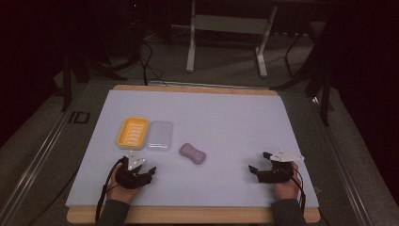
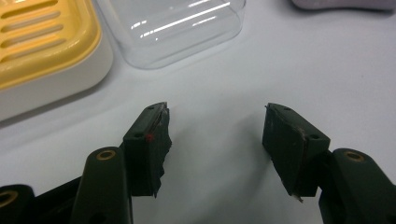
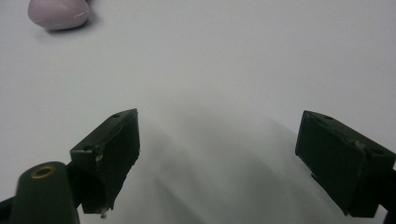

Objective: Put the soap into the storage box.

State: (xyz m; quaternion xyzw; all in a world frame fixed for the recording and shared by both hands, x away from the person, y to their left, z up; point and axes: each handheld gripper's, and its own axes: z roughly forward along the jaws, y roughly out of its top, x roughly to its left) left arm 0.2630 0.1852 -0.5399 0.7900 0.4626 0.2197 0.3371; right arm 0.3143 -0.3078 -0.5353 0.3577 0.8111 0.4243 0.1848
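A lilac soap bar (image 1: 193,153), waisted in the middle like a small dumbbell, lies on the pale table mat (image 1: 226,117), left of centre and nearer your edge than the far one. It sits at a slant, its left end farther from you, its right end nearer. In the right gripper view one rounded end of it shows at the top left (image 3: 58,13), smooth and matt with a pale fleck.

Just to its left lies a clear plastic lid (image 1: 159,135), glossy and see-through, and touching that lid's left side sits a yellow soap dish (image 1: 132,132) with a slotted floor. From the left gripper view, the lid (image 2: 173,28) and the dish (image 2: 44,46) lie just beyond your jaws.

Your left gripper (image 1: 136,170) rests near the table's near edge, just this side of the dish and lid, and to the left of the soap; its jaws stand wide apart with bare mat between them (image 2: 215,135). Your right gripper (image 1: 264,165) sits well to the right of the soap, also close to the near edge, jaws spread wide over empty mat (image 3: 217,158). Open mat lies between each gripper and the soap. Beyond the table, a grey frame's legs (image 1: 226,42) stand on the dark floor.
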